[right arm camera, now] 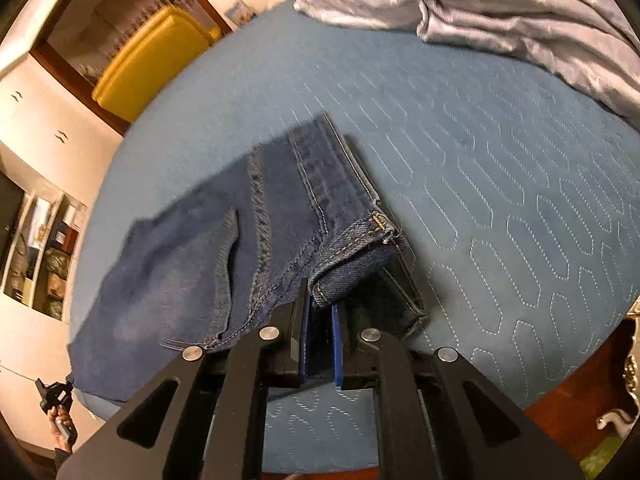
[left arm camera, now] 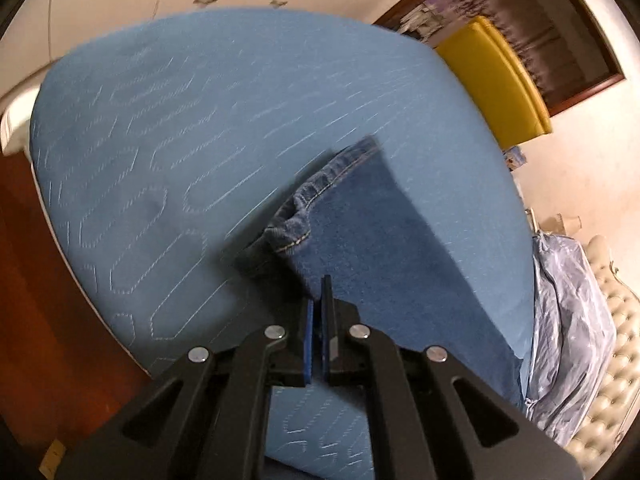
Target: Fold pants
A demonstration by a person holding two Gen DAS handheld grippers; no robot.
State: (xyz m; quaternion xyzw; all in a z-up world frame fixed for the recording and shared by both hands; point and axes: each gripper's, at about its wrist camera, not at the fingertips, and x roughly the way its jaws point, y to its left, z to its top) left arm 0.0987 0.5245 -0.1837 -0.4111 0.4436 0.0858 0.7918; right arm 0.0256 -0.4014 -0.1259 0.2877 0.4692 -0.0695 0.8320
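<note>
left gripper (left arm camera: 319, 312): clenched, denim edge pinched at its tips | pants (right arm camera: 240, 240): dark blue jeans spread on blue quilted mattress (right arm camera: 500, 200), one end lifted off it | right gripper (right arm camera: 320, 312): grasping folded hem of pants | crumpled grey blanket (right arm camera: 480, 4): on mattress's far right

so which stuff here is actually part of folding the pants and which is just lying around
Part of the job:
- jeans
- right gripper, clamped on the denim
- left gripper, shut
- blue quilted mattress they lie on

Lying about:
- rumpled grey duvet
- yellow cushion
- shelf clutter
</note>
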